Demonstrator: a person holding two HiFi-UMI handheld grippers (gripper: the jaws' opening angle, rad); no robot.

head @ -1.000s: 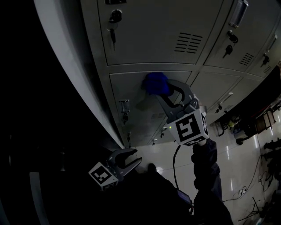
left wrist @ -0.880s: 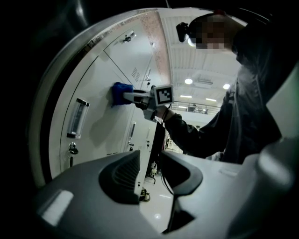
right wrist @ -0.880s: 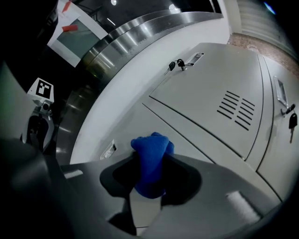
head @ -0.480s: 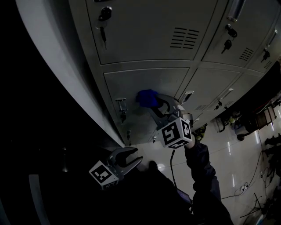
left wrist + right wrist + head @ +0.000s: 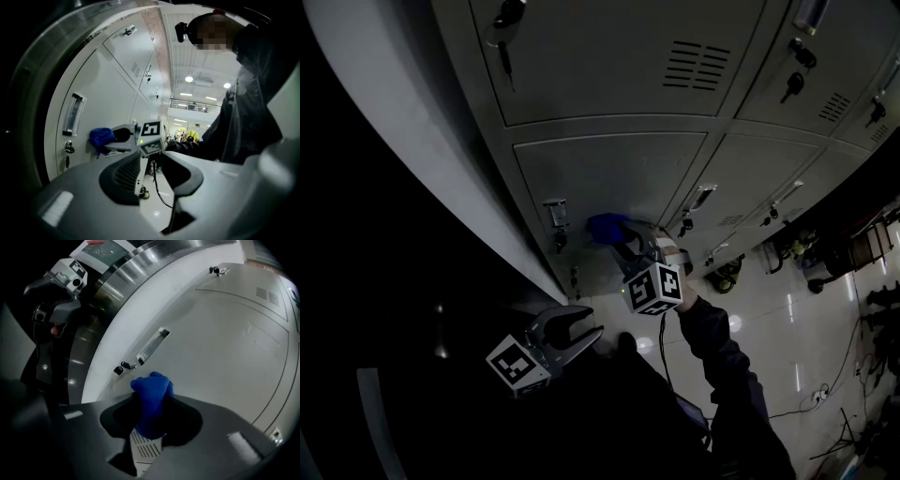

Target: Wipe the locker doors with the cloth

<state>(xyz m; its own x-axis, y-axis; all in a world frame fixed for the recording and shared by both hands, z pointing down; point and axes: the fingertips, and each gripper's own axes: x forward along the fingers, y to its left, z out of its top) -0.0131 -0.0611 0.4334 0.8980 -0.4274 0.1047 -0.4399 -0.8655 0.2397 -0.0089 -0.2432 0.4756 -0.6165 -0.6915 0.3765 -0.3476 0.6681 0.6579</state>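
Note:
A bunched blue cloth (image 5: pixel 607 228) presses against the lower grey locker door (image 5: pixel 609 173), just right of that door's key lock (image 5: pixel 556 217). My right gripper (image 5: pixel 617 236) is shut on the blue cloth (image 5: pixel 151 401), and its marker cube (image 5: pixel 653 287) points back toward me. The right gripper view shows the cloth between the jaws, with the door's handle plate (image 5: pixel 152 345) and the keys (image 5: pixel 123 367) close above it. My left gripper (image 5: pixel 574 330) hangs lower left, away from the lockers, open with nothing in it. From the left gripper (image 5: pixel 152 177) view, the cloth (image 5: pixel 102 138) is seen against the door.
More locker doors with vent slots (image 5: pixel 692 64) and hanging keys (image 5: pixel 502 45) stand above and to the right. A glossy floor (image 5: pixel 787 319) with cables lies at the right. The locker bank's side edge (image 5: pixel 441 169) runs down the left, with darkness beyond it.
My right gripper has carried the cloth down and left across the lower door, from its top edge to beside the lock. The left gripper has barely moved.

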